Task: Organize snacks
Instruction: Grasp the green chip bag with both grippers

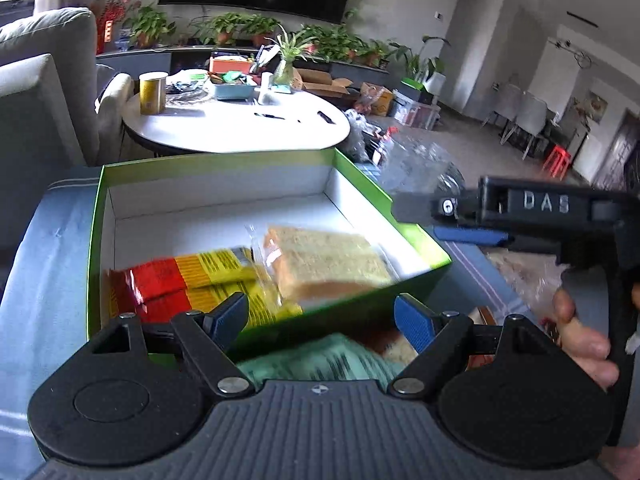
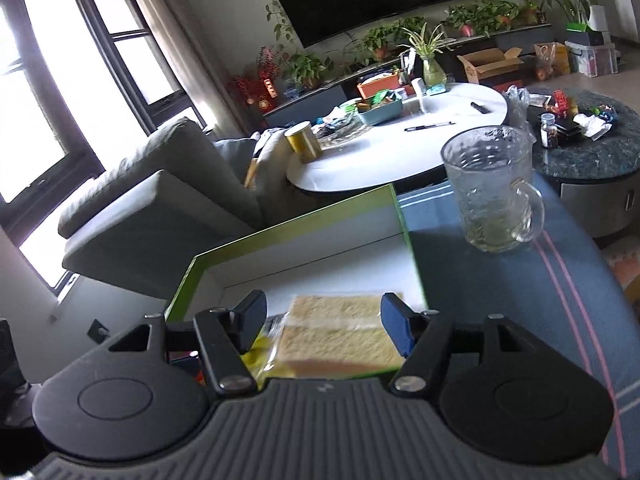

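Observation:
A green box (image 1: 96, 216) with a white inside stands on a blue cloth. In it lie red-and-yellow snack packs (image 1: 192, 276) and a wrapped sandwich cake (image 1: 324, 260). My left gripper (image 1: 320, 320) is open, hovering over the box's near edge, with a pale green packet (image 1: 316, 360) under it outside the box. The right gripper (image 1: 460, 232) comes in from the right over the box's right wall. In the right wrist view my right gripper (image 2: 320, 324) is open above the sandwich cake (image 2: 336, 332) in the box (image 2: 288, 220).
A glass pitcher (image 2: 492, 188) stands on the blue cloth right of the box. More wrapped snacks (image 1: 524, 276) lie on the cloth at right. Beyond are a white round table (image 1: 240, 124) with clutter, a grey sofa (image 2: 160, 184) and a dark marble side table (image 2: 592, 152).

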Demonstrator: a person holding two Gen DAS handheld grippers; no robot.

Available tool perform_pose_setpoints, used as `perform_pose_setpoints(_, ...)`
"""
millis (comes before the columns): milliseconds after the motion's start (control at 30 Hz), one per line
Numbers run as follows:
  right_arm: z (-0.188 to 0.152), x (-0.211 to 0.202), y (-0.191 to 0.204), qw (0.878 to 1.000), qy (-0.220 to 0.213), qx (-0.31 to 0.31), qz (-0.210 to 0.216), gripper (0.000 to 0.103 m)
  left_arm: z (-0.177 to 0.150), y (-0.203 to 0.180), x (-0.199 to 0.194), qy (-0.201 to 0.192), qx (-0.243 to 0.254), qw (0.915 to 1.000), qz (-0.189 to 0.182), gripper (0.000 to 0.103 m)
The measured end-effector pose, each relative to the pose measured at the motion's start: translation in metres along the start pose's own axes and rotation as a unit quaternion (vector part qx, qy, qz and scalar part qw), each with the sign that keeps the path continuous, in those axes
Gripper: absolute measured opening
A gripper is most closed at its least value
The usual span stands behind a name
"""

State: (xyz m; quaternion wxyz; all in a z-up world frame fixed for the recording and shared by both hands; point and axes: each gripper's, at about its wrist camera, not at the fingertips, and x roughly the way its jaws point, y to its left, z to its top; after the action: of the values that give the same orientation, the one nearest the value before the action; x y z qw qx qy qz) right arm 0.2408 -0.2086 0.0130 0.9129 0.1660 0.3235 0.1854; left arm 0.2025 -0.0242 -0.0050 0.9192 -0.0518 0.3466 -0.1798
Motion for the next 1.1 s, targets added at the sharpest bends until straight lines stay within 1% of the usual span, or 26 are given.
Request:
perform_pose_setpoints(133, -0.008, -0.012, 0.006, 1.0, 0.002, -0.003, 0.007, 0.072, -0.016, -0.006, -0.008, 0.008, 0.01, 0.9999, -0.008, 0.078)
perform_pose_setpoints(267, -0.023, -0.018, 0.011, 1.0, 0.013, 0.0, 0.011, 0.072, -0.028, -0.012, -0.02, 0.002, 0.028, 0.9996, 0.002, 0.079)
perform_pose_setpoints(333, -0.03, -0.017, 0.013, 1.0, 0.023, 0.002, 0.015, 0.072, -0.033, -0.013, -0.024, 0.003, 0.033, 0.9994, 0.002, 0.079)
perform_pose_setpoints(467, -0.045, -0.007, 0.022, 0.998, 0.055, 0.021, 0.036, 0.072, -0.044, -0.012, -0.034, 0.007, 0.041, 0.9991, 0.001, 0.079)
perform_pose_setpoints(567, -0.052, -0.001, 0.036, 0.997, 0.067, 0.015, 0.044, 0.072, -0.058, -0.008, -0.043, 0.013, 0.038, 0.9992, 0.0, 0.079)
perform_pose_setpoints(633, -0.056, 0.002, 0.046, 0.996, 0.072, 0.006, 0.048, 0.072, -0.065, -0.004, -0.048, 0.019, 0.032, 0.9993, -0.001, 0.079)
perform_pose_setpoints(733, -0.065, 0.003, 0.061, 0.996, 0.073, -0.013, 0.049, 0.072, -0.076, 0.008, -0.055, 0.034, 0.001, 0.9993, -0.014, 0.079)
perform_pose_setpoints(833, -0.074, 0.003, 0.074, 0.995, 0.079, -0.034, 0.047, 0.073, -0.083, 0.019, -0.066, 0.036, -0.025, 0.9988, -0.022, 0.079)
perform_pose_setpoints(933, -0.084, 0.004, 0.078, 0.993, 0.093, -0.041, 0.053, 0.074, -0.089, 0.029, -0.081, 0.028, -0.043, 0.9984, -0.025, 0.079)
perform_pose_setpoints(1033, -0.093, 0.006, 0.08, 0.992, 0.109, -0.038, 0.059, 0.074, -0.092, 0.038, -0.094, 0.014, -0.058, 0.9981, -0.014, 0.079)
perform_pose_setpoints(1100, -0.098, 0.007, 0.084, 0.992, 0.111, -0.043, 0.052, 0.073, -0.093, 0.045, -0.102, 0.003, -0.069, 0.9976, -0.003, 0.079)
